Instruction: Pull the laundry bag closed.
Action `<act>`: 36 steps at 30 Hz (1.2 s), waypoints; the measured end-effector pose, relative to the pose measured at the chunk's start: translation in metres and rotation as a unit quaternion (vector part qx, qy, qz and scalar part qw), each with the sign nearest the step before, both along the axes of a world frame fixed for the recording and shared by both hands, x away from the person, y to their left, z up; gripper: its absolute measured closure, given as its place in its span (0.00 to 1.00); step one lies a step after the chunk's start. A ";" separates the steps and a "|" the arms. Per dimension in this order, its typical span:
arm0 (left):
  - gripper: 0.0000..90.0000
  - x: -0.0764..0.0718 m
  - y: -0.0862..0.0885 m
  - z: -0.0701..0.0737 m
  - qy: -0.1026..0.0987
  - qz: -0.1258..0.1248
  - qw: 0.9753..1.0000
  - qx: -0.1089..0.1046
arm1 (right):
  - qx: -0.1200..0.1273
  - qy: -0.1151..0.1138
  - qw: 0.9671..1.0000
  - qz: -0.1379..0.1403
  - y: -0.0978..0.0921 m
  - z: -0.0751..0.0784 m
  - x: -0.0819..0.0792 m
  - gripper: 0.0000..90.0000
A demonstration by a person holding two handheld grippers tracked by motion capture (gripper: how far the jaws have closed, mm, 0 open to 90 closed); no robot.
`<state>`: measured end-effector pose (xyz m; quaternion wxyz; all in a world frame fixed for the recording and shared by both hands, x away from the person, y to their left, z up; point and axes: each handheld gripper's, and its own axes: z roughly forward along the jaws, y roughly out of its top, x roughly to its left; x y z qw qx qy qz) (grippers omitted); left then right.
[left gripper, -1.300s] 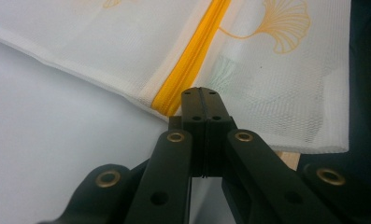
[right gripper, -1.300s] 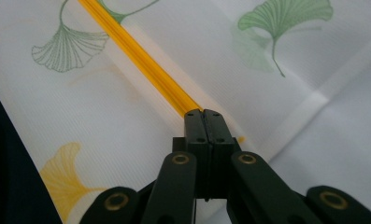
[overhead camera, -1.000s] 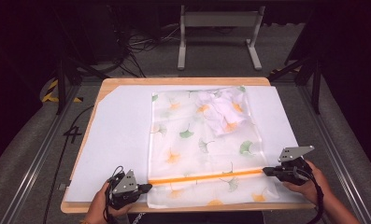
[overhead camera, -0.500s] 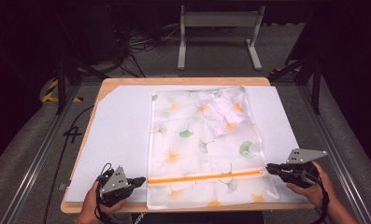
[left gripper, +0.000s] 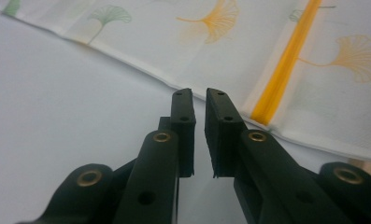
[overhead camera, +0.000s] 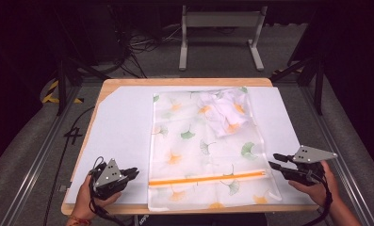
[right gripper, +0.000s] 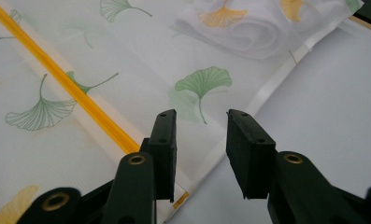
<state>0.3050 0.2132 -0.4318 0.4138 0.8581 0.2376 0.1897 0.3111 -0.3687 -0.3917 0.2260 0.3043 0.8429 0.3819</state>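
We're looking at a thin mesh laundry bag (overhead camera: 203,150) with a ginkgo-leaf print, lying flat down the centre of the high view on a white sheet (overhead camera: 121,136) over the wooden table (overhead camera: 175,82); an orange zipper (overhead camera: 208,179) runs across it near the bottom edge, and a crumpled white cloth (overhead camera: 224,110) bulges inside at upper right. We judge it light, limp and somewhat slick: it will sag and fold rather than hold shape, and the lump inside will shift if we lift one end alone. Left gripper (overhead camera: 130,173) sits at lower left, just off the bag's left edge, jaws nearly closed with a thin gap and nothing between them; in the left gripper view the zipper (left gripper: 286,65) end lies just ahead. Right gripper (overhead camera: 275,161) at lower right, jaws clearly apart, empty, hovering at the bag's right hem by the zipper (right gripper: 66,84) end. Best grip, we think: the stitched side hems or the zipper band, both ends together; mesh alone may slip or snag.
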 end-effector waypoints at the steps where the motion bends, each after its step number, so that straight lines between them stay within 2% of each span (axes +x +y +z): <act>1: 0.90 0.002 0.002 0.001 -0.004 0.004 1.000 -0.003 | 0.004 -0.002 1.000 0.000 -0.001 0.000 0.001 0.70; 4: 0.85 0.005 0.007 0.002 -0.007 0.012 1.000 -0.006 | 0.007 -0.012 1.000 -0.011 -0.004 -0.001 0.002 0.68; 5: 0.82 0.007 0.010 0.002 -0.009 0.021 1.000 -0.009 | 0.005 -0.019 1.000 -0.021 -0.008 -0.002 0.003 0.62; 9: 0.76 0.010 0.016 0.001 -0.013 0.031 0.999 -0.017 | 0.012 -0.033 0.998 -0.043 -0.016 -0.006 0.005 0.59; 13: 0.71 0.013 0.023 0.000 -0.018 0.047 0.998 -0.027 | 0.014 -0.033 0.998 -0.059 -0.021 -0.008 0.006 0.54; 17: 0.57 0.016 0.030 -0.003 -0.023 0.069 0.997 -0.031 | 0.019 -0.041 0.996 -0.079 -0.029 -0.013 0.006 0.47; 20: 0.45 0.019 0.036 -0.007 -0.018 0.092 0.995 -0.035 | 0.005 -0.056 0.994 -0.097 -0.032 -0.017 0.007 0.39; 22: 0.37 0.021 0.040 -0.009 -0.018 0.107 0.993 -0.034 | 0.008 -0.060 0.992 -0.107 -0.036 -0.021 0.007 0.34; 24: 0.30 0.021 0.047 -0.013 -0.008 0.120 0.991 -0.050 | 0.014 -0.059 0.991 -0.116 -0.039 -0.026 0.008 0.31; 26: 0.26 0.021 0.052 -0.015 -0.008 0.132 0.990 -0.054 | 0.009 -0.059 0.990 -0.125 -0.041 -0.031 0.008 0.28; 27: 0.24 0.021 0.052 -0.015 -0.008 0.132 0.990 -0.054 | 0.009 -0.059 0.990 -0.125 -0.041 -0.031 0.008 0.28; 28: 0.24 0.019 0.056 -0.017 -0.001 0.142 0.987 -0.069 | 0.007 -0.059 0.990 -0.126 -0.042 -0.032 0.008 0.28; 29: 0.21 0.018 0.058 -0.019 0.001 0.144 0.986 -0.079 | 0.011 -0.062 0.989 -0.132 -0.043 -0.034 0.008 0.26; 31: 0.18 0.016 0.061 -0.021 0.003 0.155 0.985 -0.078 | 0.020 -0.059 0.989 -0.135 -0.044 -0.036 0.007 0.25; 33: 0.17 0.015 0.061 -0.022 0.003 0.158 0.984 -0.084 | 0.018 -0.063 0.988 -0.140 -0.045 -0.038 0.005 0.24; 36: 0.15 0.013 0.061 -0.023 0.003 0.154 0.984 -0.088 | 0.042 -0.063 0.986 -0.149 -0.049 -0.038 0.003 0.22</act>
